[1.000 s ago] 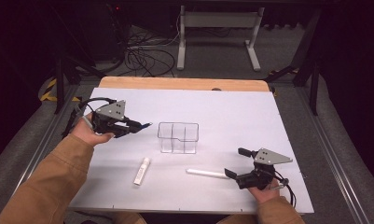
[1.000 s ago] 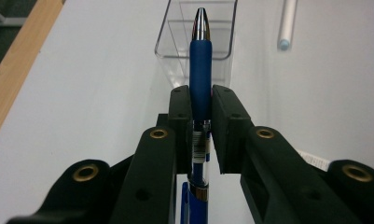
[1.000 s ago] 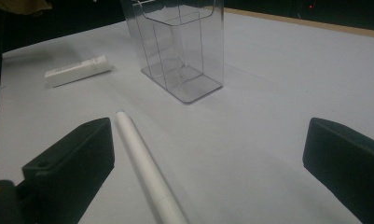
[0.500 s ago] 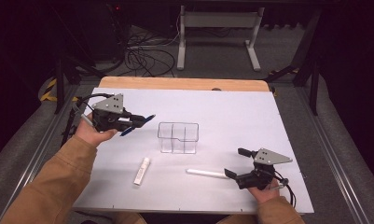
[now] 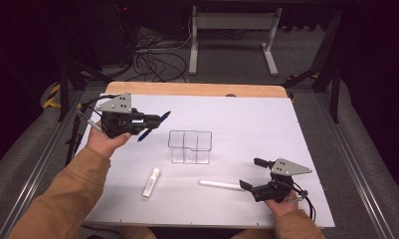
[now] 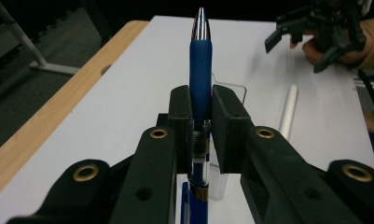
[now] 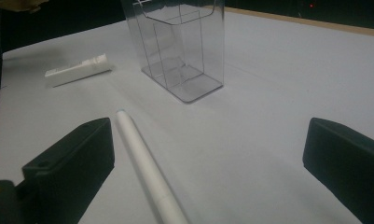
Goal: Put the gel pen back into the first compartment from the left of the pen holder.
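A lab: white table (image 5: 247, 119), tangled floor cables (image 5: 154, 62), metal stand (image 5: 232, 22).

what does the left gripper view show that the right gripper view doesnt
Left gripper view alone: the blue pen clamped in the left gripper, the wooden table edge running alongside, and the right gripper farther off in a hand.
Right gripper view alone: the right gripper's own jaws standing wide apart, the whole clear organizer with its compartments, and the small white tube.
Both: the white pen lying on the white table.

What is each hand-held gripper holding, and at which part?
Left hand-held gripper clamps the blue pen near the base of its rubber grip. Right hand-held gripper holds nothing.
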The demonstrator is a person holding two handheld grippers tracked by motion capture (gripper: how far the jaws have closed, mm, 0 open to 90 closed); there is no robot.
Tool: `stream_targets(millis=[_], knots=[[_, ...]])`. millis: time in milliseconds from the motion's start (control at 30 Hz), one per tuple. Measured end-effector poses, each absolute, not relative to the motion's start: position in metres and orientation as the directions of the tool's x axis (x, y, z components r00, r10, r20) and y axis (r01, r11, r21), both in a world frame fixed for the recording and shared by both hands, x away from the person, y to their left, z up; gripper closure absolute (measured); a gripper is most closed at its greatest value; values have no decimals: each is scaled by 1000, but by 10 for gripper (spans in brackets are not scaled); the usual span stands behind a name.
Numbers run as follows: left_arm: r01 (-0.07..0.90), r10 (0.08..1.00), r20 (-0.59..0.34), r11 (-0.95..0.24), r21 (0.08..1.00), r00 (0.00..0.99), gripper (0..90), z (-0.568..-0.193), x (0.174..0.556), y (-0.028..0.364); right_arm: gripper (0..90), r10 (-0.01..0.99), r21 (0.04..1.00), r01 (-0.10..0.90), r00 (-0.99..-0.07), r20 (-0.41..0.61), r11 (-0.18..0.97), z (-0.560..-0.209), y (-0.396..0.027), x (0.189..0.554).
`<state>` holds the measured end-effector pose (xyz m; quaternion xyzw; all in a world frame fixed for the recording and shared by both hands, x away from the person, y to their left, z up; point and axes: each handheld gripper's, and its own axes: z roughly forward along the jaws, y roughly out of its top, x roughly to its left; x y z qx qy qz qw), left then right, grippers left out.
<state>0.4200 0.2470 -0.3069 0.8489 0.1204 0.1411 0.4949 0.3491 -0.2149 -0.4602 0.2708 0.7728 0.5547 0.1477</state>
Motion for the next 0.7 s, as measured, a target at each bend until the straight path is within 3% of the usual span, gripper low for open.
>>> stream_targets(millis=[700], knots=[[112,382,2,-276,955,924,790,-322,427,210,26,578,937,252,-813,70,241,-460,-215,348]])
